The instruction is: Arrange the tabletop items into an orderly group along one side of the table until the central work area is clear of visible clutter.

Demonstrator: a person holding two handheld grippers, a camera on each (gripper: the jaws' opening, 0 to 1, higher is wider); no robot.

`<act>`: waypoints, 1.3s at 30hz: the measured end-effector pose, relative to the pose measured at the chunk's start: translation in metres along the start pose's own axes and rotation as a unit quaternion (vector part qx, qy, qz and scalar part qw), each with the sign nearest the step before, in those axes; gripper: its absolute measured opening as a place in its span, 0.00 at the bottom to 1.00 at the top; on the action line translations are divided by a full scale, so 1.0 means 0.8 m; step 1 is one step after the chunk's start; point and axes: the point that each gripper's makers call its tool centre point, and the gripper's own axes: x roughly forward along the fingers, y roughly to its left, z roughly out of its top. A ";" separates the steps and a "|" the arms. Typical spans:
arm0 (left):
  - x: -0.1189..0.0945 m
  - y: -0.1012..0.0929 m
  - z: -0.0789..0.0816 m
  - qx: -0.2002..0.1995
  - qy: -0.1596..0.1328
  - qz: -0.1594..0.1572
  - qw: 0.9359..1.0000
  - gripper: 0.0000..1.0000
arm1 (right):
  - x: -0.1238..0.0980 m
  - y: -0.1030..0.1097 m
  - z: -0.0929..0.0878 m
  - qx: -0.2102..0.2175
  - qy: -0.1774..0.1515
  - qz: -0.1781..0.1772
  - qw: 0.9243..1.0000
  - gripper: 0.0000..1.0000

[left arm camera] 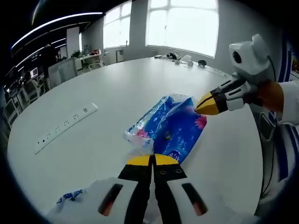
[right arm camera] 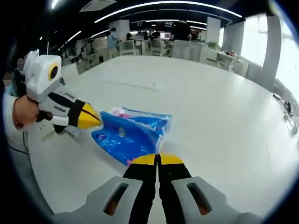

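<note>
Two grippers, both with jaws pressed together. In your left gripper view, the left gripper (left arm camera: 152, 160) shows its yellow tips meeting at the near edge of the blue tissue pack (left arm camera: 169, 129); whether a fold of wrapper is pinched between them, you cannot tell, since the tips cover that edge. In your right gripper view, the right gripper (right arm camera: 158, 159) likewise has its yellow tips closed with no gap, at the near corner of the same pack (right arm camera: 127, 133); any pinch there is hidden in the same way.

The pack lies flat on the white table (left arm camera: 117, 88), its clear end crumpled and hard to read. Your right gripper enters the left gripper view from the right with its tip at the pack's far corner. Your left gripper enters the right gripper view from the left, its tip just beside the pack's edge.

A white power strip (left arm camera: 66, 127) lies well apart from the pack. A small blue-printed wrapper scrap (left arm camera: 70, 195) sits near your left gripper's body, partly cut off. Distant desks and items at the far table edge are too small to identify.
</note>
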 end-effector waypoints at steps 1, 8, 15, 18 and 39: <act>0.003 0.000 -0.001 0.000 0.001 0.000 1.000 0.00 | 0.001 -0.001 -0.001 0.000 0.001 0.000 1.000 0.00; 0.018 0.000 -0.015 -0.002 0.014 0.009 1.000 0.00 | 0.015 -0.005 -0.016 0.003 0.010 0.005 1.000 0.00; 0.026 -0.001 -0.020 0.001 0.019 0.014 1.000 0.00 | 0.024 -0.010 -0.027 0.010 0.013 0.007 1.000 0.00; 0.028 -0.003 -0.024 0.001 0.022 0.014 1.000 0.00 | 0.025 -0.011 -0.028 0.011 0.012 0.007 1.000 0.00; 0.037 -0.006 -0.034 -0.006 0.026 0.009 1.000 0.02 | 0.036 -0.012 -0.043 0.021 0.023 0.007 1.000 0.00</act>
